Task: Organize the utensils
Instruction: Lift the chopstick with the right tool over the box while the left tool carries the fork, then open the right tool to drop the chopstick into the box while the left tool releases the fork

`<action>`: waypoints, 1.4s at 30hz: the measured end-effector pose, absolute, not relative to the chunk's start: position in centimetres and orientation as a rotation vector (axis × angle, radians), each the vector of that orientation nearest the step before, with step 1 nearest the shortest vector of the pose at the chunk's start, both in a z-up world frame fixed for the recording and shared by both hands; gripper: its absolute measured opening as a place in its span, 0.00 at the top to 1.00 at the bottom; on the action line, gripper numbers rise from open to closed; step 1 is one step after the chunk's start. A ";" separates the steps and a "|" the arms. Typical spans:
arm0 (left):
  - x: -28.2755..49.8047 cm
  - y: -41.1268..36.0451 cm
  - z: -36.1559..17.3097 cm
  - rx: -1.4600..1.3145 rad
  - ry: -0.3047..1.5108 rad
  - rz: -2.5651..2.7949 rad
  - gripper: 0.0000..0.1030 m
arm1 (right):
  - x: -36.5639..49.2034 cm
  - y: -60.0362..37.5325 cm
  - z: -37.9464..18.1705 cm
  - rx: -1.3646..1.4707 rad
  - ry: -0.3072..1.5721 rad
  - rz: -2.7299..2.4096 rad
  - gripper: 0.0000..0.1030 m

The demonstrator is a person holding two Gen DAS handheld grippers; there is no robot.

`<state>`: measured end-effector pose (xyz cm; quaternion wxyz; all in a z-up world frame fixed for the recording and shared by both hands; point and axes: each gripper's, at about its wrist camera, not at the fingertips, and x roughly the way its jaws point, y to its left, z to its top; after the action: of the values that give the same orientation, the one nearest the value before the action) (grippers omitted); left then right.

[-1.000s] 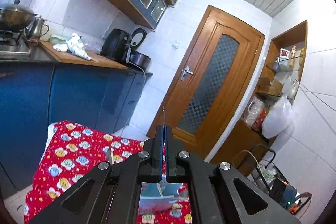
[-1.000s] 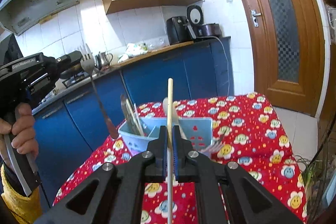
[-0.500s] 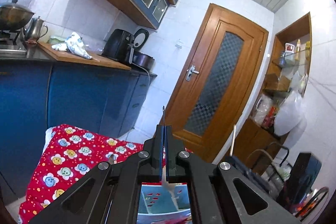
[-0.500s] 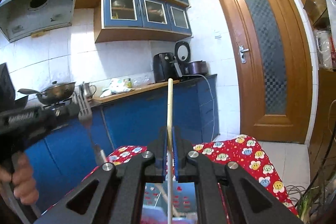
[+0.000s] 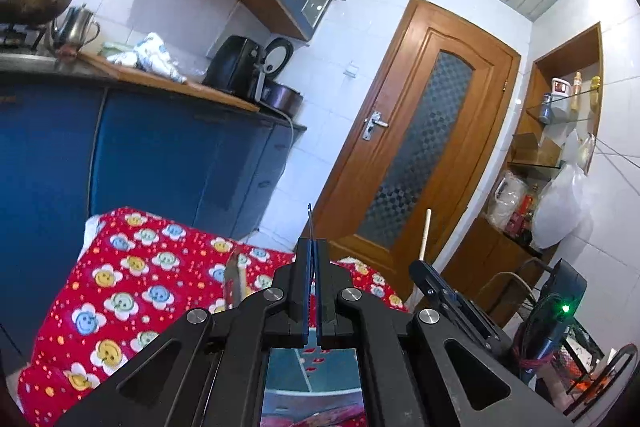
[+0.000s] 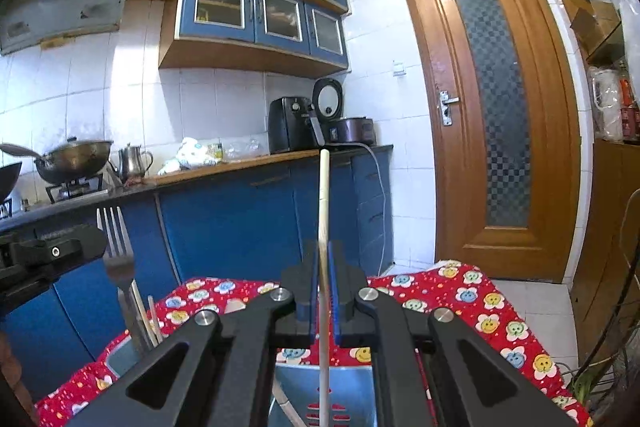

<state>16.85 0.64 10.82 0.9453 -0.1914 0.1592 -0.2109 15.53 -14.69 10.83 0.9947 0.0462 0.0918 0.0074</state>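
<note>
My left gripper (image 5: 311, 247) is shut on a metal fork (image 5: 309, 223), seen edge-on; its tines (image 6: 114, 235) stand up in the right wrist view beside the left gripper's body (image 6: 44, 255). My right gripper (image 6: 323, 259) is shut on a pale wooden chopstick (image 6: 324, 211), held upright. Its top also shows in the left wrist view (image 5: 425, 235). Both hold their utensils over a light blue plastic utensil basket (image 6: 352, 387) (image 5: 288, 371) directly below. Other utensils (image 6: 142, 323) stand in the basket's left compartment.
The basket sits on a table under a red flowered cloth (image 5: 132, 291) (image 6: 480, 307). Blue cabinets (image 6: 248, 219) with a cluttered counter lie behind. A wooden door (image 6: 496, 115) is at the right. A knife blade (image 5: 234, 279) sticks up from the basket.
Both grippers have come in over the basket, which now lies directly beneath them. The fork and the chopstick have sunk lower toward it. Both grips are unchanged.
</note>
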 end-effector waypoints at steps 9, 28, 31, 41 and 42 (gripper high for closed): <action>17.4 0.6 8.7 -0.370 0.441 -0.398 0.98 | 16.0 -14.3 9.3 0.087 0.287 0.071 0.93; 13.3 1.0 10.3 -0.249 0.478 -0.362 0.67 | 10.5 -16.3 12.6 0.177 0.298 0.171 0.70; 12.5 0.8 10.4 -0.225 0.490 -0.363 0.66 | 9.1 -16.8 12.9 0.177 0.306 0.163 0.69; 10.4 0.5 9.6 -0.183 0.569 -0.361 0.66 | 5.4 -18.0 12.0 0.207 0.388 0.144 0.67; 10.2 0.4 9.5 -0.180 0.575 -0.361 0.66 | 5.1 -18.0 11.8 0.210 0.400 0.145 0.66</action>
<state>10.20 0.42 9.51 0.9390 -0.0883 0.2815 -0.1769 5.08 -18.02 11.82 0.9720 0.1040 0.1980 0.0719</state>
